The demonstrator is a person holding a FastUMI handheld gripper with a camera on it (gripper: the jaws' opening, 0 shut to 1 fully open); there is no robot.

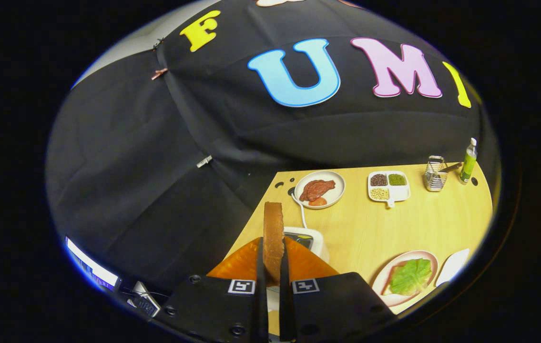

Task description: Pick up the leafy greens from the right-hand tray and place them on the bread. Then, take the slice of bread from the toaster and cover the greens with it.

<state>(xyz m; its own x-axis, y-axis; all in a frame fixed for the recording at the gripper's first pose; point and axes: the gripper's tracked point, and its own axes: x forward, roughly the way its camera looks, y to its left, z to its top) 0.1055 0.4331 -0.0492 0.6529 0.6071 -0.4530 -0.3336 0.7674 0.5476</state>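
My gripper (272, 267) has two broad dark body blocks, each carrying a square black-and-white marker near its inner edge; round screw heads dot the left block; orange panels flare behind, perhaps part of the housing.

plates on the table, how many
3: meat plate at the far side, plate with greens near the hand-held gripper, which holds bread, and a white plate beside it, partly hidden.

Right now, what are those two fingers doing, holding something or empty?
Gripper: shut on the slice of bread, held upright on edge between both fingers, above the toaster.
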